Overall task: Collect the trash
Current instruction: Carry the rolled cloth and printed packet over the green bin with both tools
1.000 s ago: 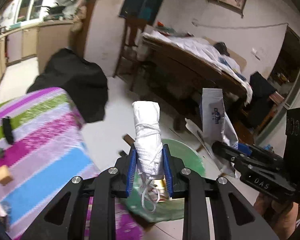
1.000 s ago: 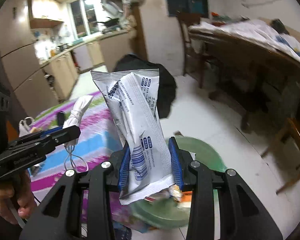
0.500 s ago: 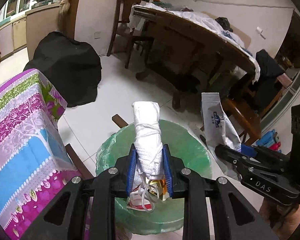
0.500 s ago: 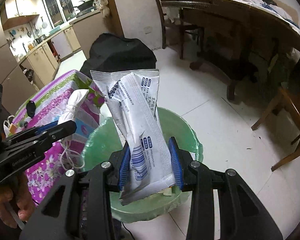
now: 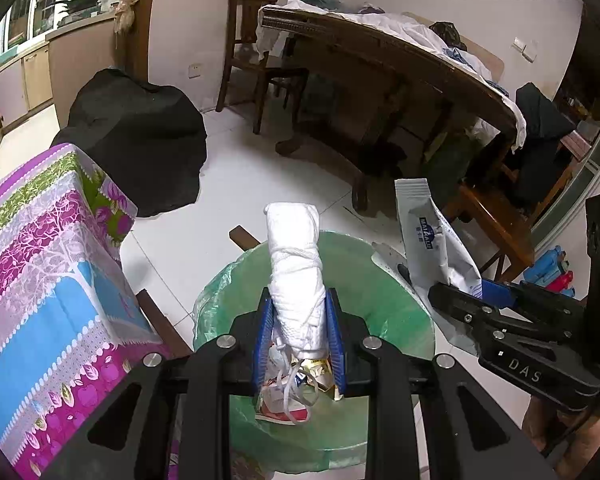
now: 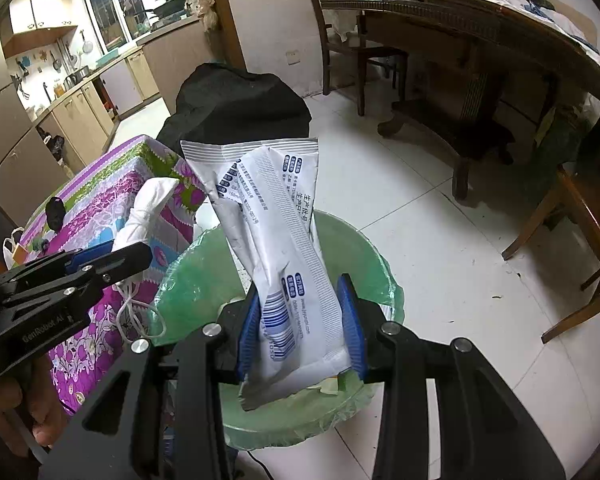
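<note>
My left gripper [image 5: 299, 320] is shut on a white rolled mask [image 5: 296, 268] bound with its own ear strings, which dangle below the pads. It hangs over the green-lined trash bin [image 5: 392, 300], where wrappers lie inside. My right gripper [image 6: 302, 320] is shut on a white plastic packet [image 6: 276, 240] with blue print and a barcode, held upright over the same trash bin [image 6: 356, 256]. Each view shows the other gripper at its edge: the right gripper [image 5: 456, 296] with the packet [image 5: 432, 240], and the left gripper [image 6: 112, 256] with the mask [image 6: 148, 208].
A table under a striped purple, blue and green cloth [image 5: 40, 264] stands left of the bin. A black bag [image 5: 140, 144] sits behind it. A long wooden table [image 5: 400, 64] with chairs [image 5: 252, 40] stands beyond on the white tiled floor [image 6: 440, 248].
Both grippers sank and moved from over the striped cloth to above the green bin, then held still. The mask and the packet stay gripped.
</note>
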A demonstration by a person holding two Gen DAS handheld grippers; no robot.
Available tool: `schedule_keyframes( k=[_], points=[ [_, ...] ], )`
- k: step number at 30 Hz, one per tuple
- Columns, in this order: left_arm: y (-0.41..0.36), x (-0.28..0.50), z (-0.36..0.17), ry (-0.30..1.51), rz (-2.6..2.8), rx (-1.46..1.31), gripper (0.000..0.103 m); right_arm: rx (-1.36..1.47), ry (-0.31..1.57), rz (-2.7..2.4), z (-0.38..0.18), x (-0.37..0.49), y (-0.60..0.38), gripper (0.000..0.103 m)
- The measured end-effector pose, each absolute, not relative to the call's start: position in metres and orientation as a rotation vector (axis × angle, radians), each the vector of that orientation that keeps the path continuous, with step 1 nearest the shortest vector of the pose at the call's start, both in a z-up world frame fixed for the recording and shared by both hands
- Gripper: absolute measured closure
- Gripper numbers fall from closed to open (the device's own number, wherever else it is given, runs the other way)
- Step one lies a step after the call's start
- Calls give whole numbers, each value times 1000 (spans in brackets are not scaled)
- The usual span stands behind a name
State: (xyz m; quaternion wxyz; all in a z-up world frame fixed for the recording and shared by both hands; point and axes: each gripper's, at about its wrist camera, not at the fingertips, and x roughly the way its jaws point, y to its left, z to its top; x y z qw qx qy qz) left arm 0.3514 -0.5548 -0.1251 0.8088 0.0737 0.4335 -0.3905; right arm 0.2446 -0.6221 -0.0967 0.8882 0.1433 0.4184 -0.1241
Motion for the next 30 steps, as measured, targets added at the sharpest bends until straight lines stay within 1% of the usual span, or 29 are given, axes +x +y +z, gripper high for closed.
schedule_keyframes(
  k=[30],
  points=[
    [-558, 351, -130, 937, -827, 174, 77, 299, 869, -261, -97, 242, -625, 68]
  ],
)
